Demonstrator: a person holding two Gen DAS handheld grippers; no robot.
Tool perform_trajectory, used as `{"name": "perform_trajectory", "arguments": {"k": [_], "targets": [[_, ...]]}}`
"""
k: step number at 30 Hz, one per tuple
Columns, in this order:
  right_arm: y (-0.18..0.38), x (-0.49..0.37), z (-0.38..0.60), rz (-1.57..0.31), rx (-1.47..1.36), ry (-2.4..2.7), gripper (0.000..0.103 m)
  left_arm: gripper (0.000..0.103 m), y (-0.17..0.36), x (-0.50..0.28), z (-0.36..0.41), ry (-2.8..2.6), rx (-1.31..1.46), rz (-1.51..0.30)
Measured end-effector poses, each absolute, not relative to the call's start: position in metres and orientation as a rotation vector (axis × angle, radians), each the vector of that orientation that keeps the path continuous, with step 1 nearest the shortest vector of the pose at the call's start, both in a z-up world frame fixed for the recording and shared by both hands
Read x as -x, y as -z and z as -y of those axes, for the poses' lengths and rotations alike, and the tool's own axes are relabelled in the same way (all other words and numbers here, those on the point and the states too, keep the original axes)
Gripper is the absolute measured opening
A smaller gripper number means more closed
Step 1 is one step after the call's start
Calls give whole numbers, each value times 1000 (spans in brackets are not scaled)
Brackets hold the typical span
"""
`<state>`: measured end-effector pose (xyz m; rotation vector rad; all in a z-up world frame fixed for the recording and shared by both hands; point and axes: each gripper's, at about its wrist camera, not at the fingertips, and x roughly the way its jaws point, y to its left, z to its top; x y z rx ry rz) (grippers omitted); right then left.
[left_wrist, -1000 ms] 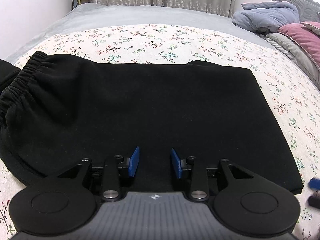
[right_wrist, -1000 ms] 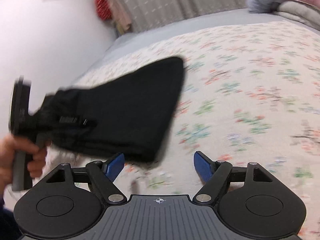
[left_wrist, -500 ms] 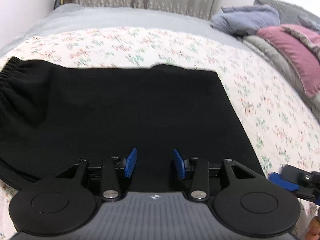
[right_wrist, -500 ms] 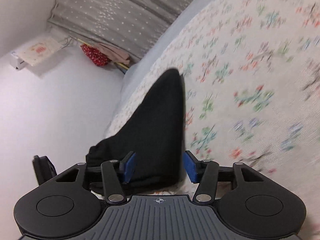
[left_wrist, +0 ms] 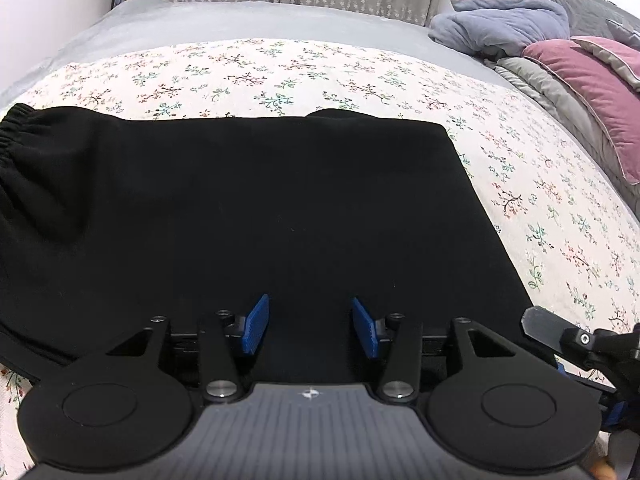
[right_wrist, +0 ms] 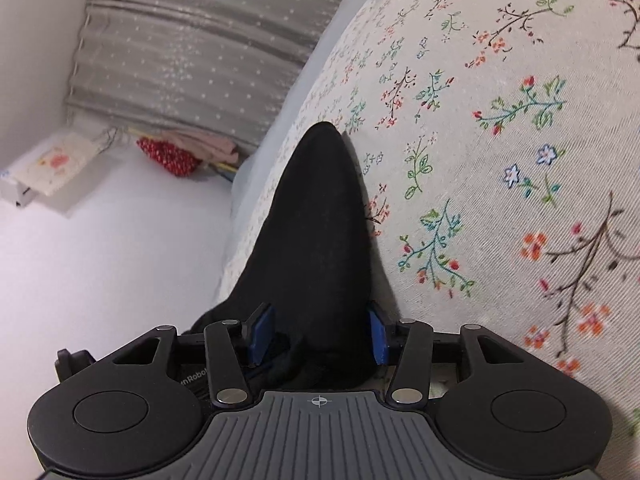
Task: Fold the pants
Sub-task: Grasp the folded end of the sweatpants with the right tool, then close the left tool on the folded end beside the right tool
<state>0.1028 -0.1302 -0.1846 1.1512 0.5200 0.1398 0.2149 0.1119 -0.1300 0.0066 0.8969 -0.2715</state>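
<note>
- The black pants (left_wrist: 256,216) lie folded flat on the floral bedspread (left_wrist: 280,76), near the bed's near edge, their elastic waistband (left_wrist: 12,136) toward its left side.
- The left gripper (left_wrist: 308,326) hovers over the pants' near edge; its blue fingers (left_wrist: 256,324) are opening, nothing between them.
- The right gripper (right_wrist: 318,336) is at the pants' right edge, its fingers (right_wrist: 262,334) closing around the folded fabric (right_wrist: 320,240).

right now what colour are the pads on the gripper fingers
Blue. The left gripper's pads show it best in the left wrist view, against the black pants.
</note>
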Motion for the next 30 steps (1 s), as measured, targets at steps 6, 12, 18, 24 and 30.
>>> {"name": "perform_trajectory", "arguments": {"k": [6,12,18,24,30], "targets": [[177,-111,113,-538,-1049,-64,46,50,131,-218,-115,260,-22,-886],[177,-107,107,-504,-1041,-50,46,50,129,-216,-115,263,-26,-884],[185,-108,118,-499,-1154,-80,44,52,130,-218,-115,261,-20,-884],[178,-118,112,-542,-1080,-81,45,54,129,-220,-115,262,-1,-884],[183,-114,115,-538,-1076,-84,29,59,124,-226,-109,262,19,-888]]}}
